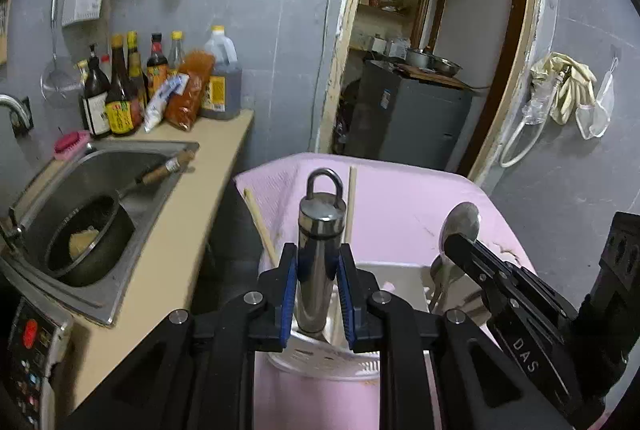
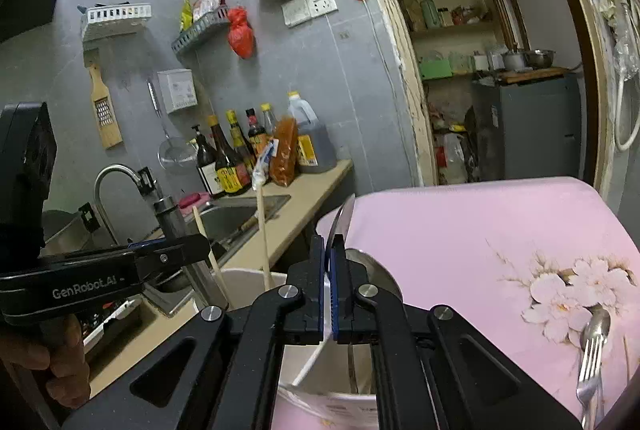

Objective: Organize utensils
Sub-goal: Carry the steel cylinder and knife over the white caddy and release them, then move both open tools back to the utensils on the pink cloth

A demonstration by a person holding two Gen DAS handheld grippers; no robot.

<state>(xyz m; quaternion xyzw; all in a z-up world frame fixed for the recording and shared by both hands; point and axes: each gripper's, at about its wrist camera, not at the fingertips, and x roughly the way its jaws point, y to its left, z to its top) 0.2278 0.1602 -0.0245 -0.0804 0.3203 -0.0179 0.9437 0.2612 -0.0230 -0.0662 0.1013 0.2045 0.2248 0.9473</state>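
My left gripper (image 1: 318, 290) is shut on a thick steel utensil handle (image 1: 320, 254) with a hanging loop, held upright over the white utensil holder (image 1: 396, 280). My right gripper (image 2: 330, 290) is shut on a steel spoon (image 2: 342, 224), seen edge-on, above the same holder (image 2: 244, 280). In the left wrist view the right gripper (image 1: 460, 244) holds that spoon (image 1: 460, 226) at the holder's right side. Two wooden chopsticks (image 1: 352, 206) stand in the holder. A steel fork (image 2: 590, 362) and a spoon (image 2: 598, 322) lie on the pink cloth (image 2: 480, 230) at the lower right.
The pink cloth-covered table (image 1: 404, 202) stands beside a counter (image 1: 192, 206) with a sink (image 1: 116, 166) holding a black pan (image 1: 84, 242). Sauce bottles (image 1: 120, 90) line the wall. A faucet (image 2: 116, 174) is left. A doorway (image 1: 432, 42) opens behind.
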